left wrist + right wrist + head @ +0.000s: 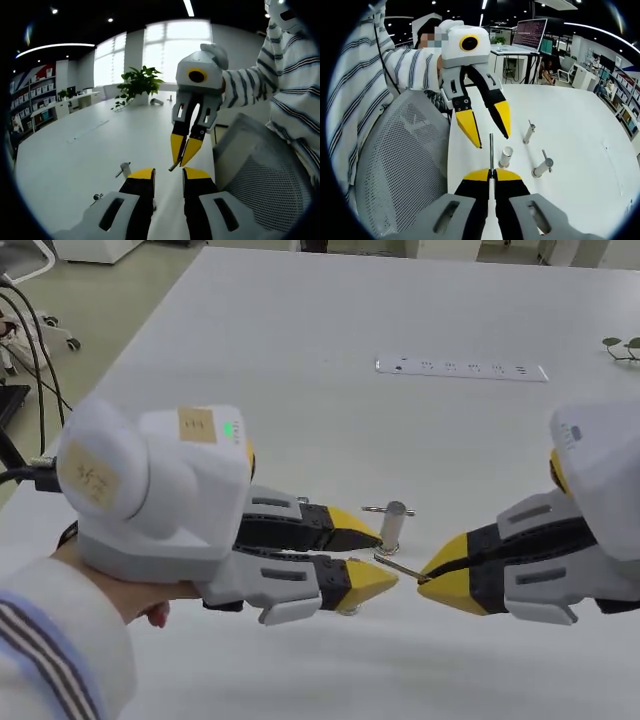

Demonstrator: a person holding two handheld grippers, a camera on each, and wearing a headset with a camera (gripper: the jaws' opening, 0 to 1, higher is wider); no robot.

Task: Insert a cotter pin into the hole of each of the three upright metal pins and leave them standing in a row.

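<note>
Now three metal pins [506, 156], one cotter pin [490, 147] in right gripper [491, 172].

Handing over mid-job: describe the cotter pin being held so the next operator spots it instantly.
Over the white table, find the right gripper, its yellow-tipped jaws shut. The cotter pin is the thin metal rod sticking out from those tips. Unlike the short, thick metal pins standing nearby, it is slender and gripped.
</note>
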